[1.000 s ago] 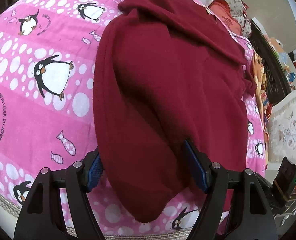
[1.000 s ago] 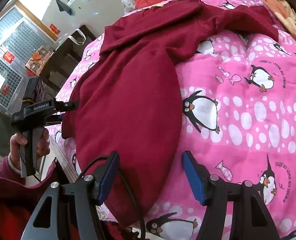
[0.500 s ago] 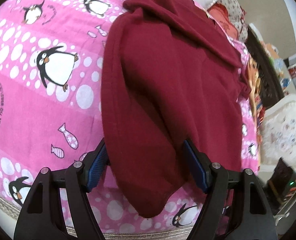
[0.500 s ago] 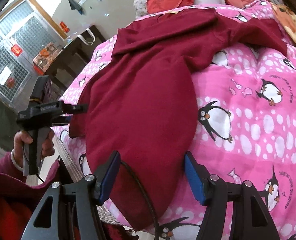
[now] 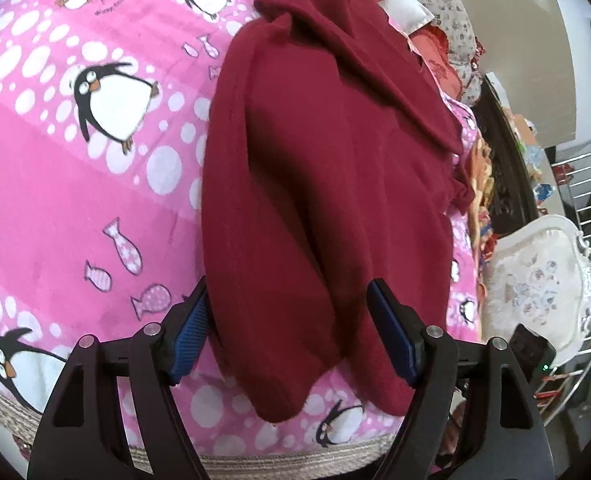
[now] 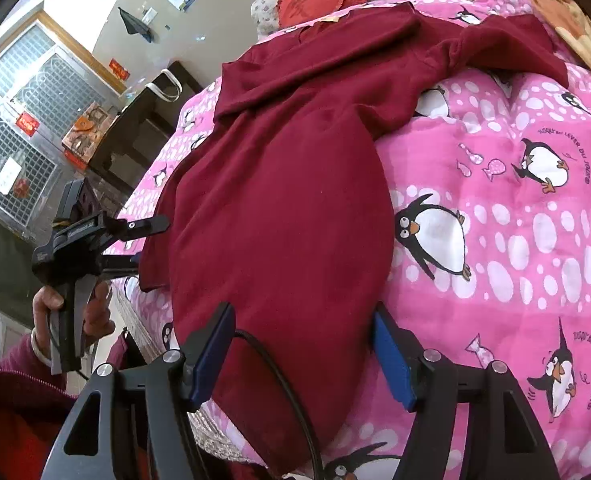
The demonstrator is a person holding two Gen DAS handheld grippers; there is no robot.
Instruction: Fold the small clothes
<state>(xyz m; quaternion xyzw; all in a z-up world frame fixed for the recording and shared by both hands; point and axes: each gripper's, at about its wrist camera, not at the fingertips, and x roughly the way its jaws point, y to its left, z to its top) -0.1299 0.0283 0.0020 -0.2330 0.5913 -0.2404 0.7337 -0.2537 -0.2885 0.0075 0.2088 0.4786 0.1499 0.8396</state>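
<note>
A dark red long-sleeved garment [image 5: 327,184] lies spread lengthwise on a pink penguin-print bedspread [image 5: 67,184]; it also shows in the right wrist view [image 6: 287,216]. My left gripper [image 5: 291,336] is open, its blue pads on either side of one bottom corner of the garment. My right gripper [image 6: 303,352] is open, its jaws straddling the other bottom corner. The left gripper also shows in the right wrist view [image 6: 135,240], held in a hand at the garment's left hem corner. A black cable [image 6: 283,384] crosses the cloth between my right jaws.
Red heart cushions [image 6: 315,0] and pillows lie at the head of the bed. A white upholstered chair [image 5: 535,280] and a metal rack [image 5: 587,184] stand beside the bed. A dark cabinet [image 6: 135,136] stands on the other side. The bed edge [image 5: 255,456] is just below the grippers.
Both grippers have moved forward a little over the garment's bottom edge, jaws staying open. The garment has not moved.
</note>
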